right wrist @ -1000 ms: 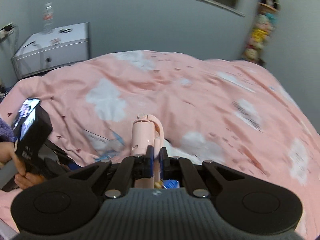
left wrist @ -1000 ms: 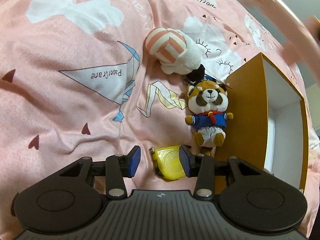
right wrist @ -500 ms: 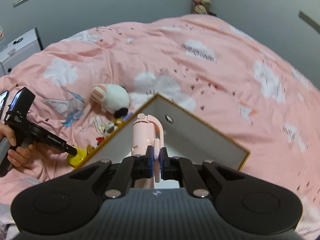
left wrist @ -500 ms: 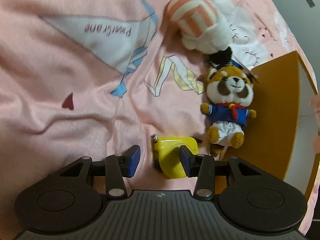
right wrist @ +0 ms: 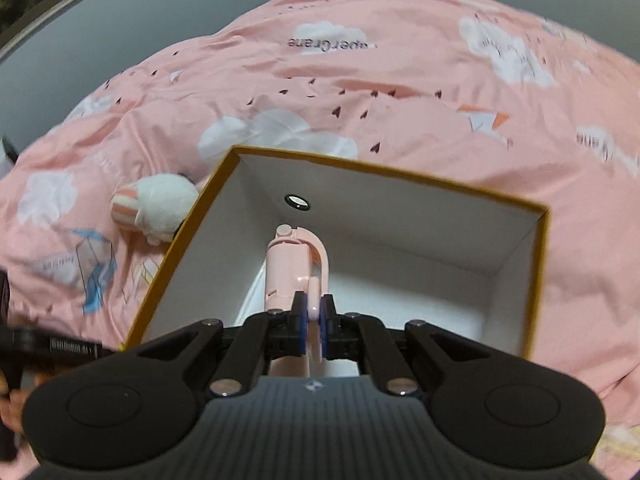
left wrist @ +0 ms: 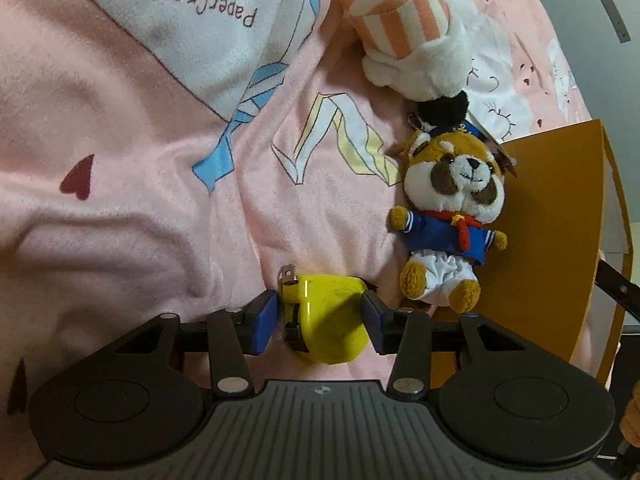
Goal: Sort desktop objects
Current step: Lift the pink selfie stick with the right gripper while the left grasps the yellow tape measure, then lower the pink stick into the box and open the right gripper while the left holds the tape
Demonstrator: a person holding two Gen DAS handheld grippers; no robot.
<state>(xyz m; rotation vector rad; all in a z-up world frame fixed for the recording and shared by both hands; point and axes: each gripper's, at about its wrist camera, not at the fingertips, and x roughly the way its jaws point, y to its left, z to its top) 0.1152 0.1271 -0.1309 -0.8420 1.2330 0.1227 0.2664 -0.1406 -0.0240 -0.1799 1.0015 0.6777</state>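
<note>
here the left gripper [left wrist: 320,318] sits low over the bedspread with its blue pads [left wrist: 264,322] spread apart on either side of a yellow tape measure [left wrist: 326,320]; the pads look just clear of its sides, so the jaws read as open and bracketing, not yet pinching. just beyond it and to the right lies a sailor-suited plush [left wrist: 448,220], on its back against the outer wall of an orange box [left wrist: 560,220]. farther still is a striped plush [left wrist: 404,28], lying on the pink duvet [left wrist: 120,160].

on the other side, the right gripper [right wrist: 313,328] is clamped tight on a pink handled tool [right wrist: 296,276], which juts forward and down into the box's white interior [right wrist: 400,280]. the tool hangs above the floor of the box, and i cannot tell whether its tip touches anything. a small dark ring [right wrist: 297,201] shows on the far inner wall. beyond the box rim the striped plush [right wrist: 156,204] shows again on the cover.

so two steps seem to be in hand: the right side is at the drop-off for the pink tool, and the left is lined up for a pick. next, i'd judge, the right jaws need to release with the tool well inside the walls, while the left jaws squeeze squarely on the tape measure's flat faces before lifting, minding the soft cover beneath.
</note>
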